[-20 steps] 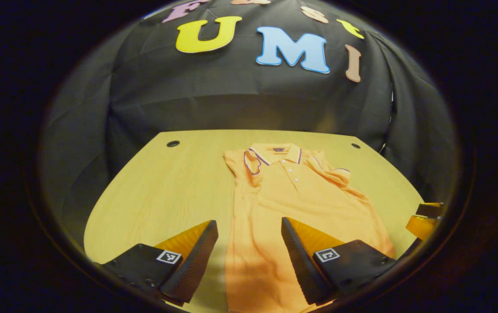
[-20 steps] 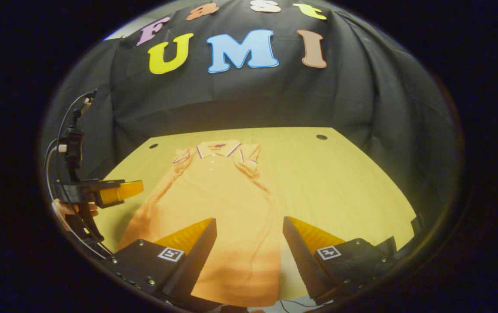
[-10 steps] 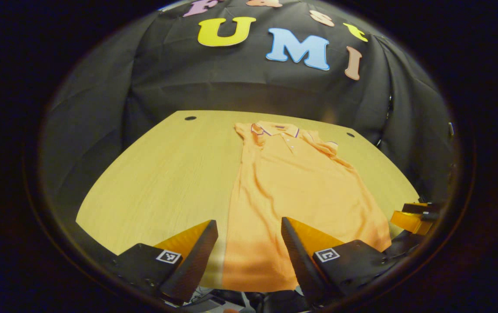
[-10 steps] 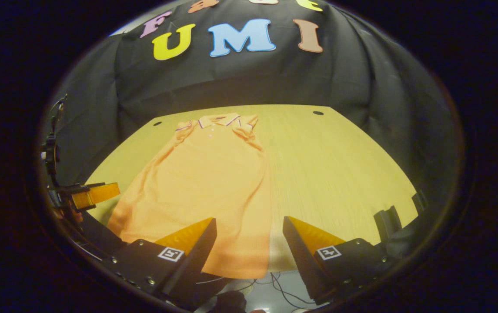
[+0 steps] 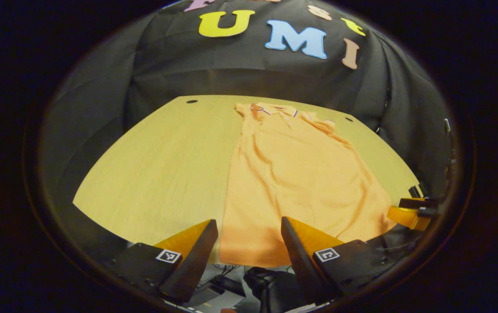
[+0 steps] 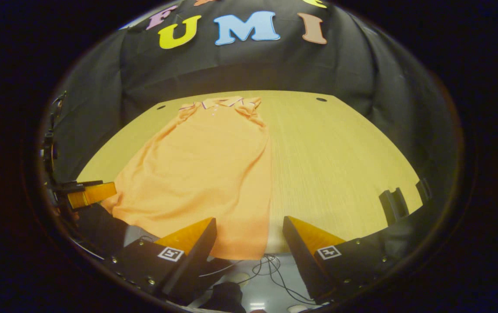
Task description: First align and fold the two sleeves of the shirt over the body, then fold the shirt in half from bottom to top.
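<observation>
An orange polo shirt [image 5: 301, 174] lies flat on the wooden table [image 5: 162, 165], collar [image 5: 275, 111] at the far end, hem at the near edge. Both short sleeves lie folded in over the chest, as at the sleeve [image 6: 253, 111] beside the collar. My left gripper [image 5: 249, 221] hangs open above the hem's left corner, holding nothing. My right gripper [image 6: 249, 219] is open too, over the hem's right corner of the shirt [image 6: 205, 174]. Each gripper also appears off to the side in the other's view: the right gripper [image 5: 409, 215], the left gripper [image 6: 88, 195].
The table [image 6: 335, 156] has small round holes [image 6: 321, 100] near its far corners. Black clamps [image 6: 390, 204] stick up at its right near edge. Cables [image 6: 268, 269] lie on the floor below the near edge. The black cloth wall stands behind the table.
Both grippers have drawn back from over the shirt's lower half to the table's near edge, still open. The hem and the floor below have come into sight. The shirt has not moved.
</observation>
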